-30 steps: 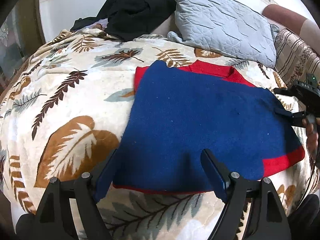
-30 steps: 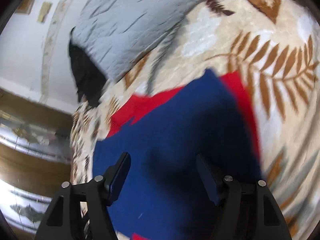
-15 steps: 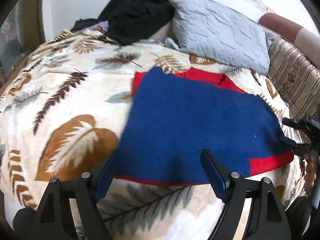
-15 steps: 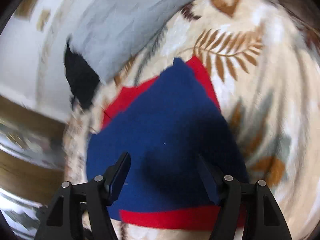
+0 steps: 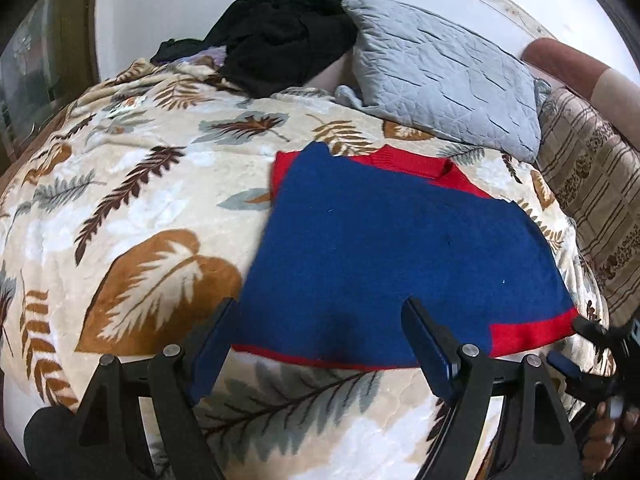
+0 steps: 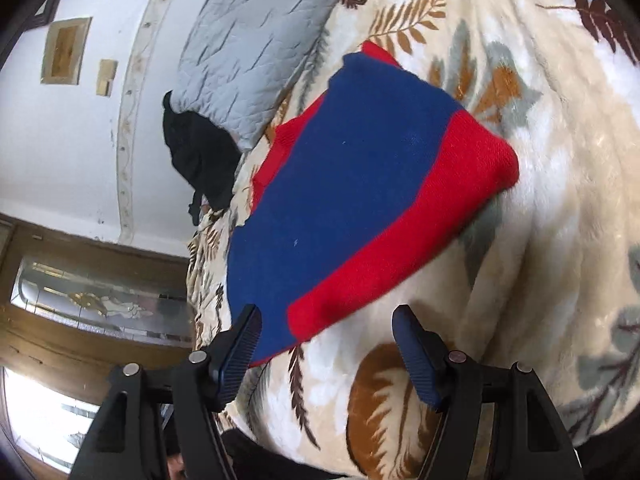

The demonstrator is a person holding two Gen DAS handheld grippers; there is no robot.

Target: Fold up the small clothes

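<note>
A folded blue sweater (image 5: pixel 392 248) with red trim lies flat on the leaf-patterned blanket (image 5: pixel 132 208). My left gripper (image 5: pixel 318 320) hovers open above the sweater's near edge, with nothing between its fingers. In the left wrist view, my right gripper (image 5: pixel 576 346) shows at the right edge, just off the red hem corner, with a hand behind it. From the right wrist view, the sweater (image 6: pixel 352 184) stretches away with its red hem band nearest. There my right gripper (image 6: pixel 324 316) stands open over that hem's end, gripping nothing.
A grey quilted pillow (image 5: pixel 440 76) and a heap of black clothes (image 5: pixel 288 28) lie at the head of the bed. A brown striped cushion (image 5: pixel 592 208) lines the right side. A wooden door with glass panels (image 6: pixel 100 300) stands beyond the bed's edge.
My right gripper has drawn back from over the sweater's blue middle to its red hem corner. The left gripper has barely shifted. The sweater lies as before.
</note>
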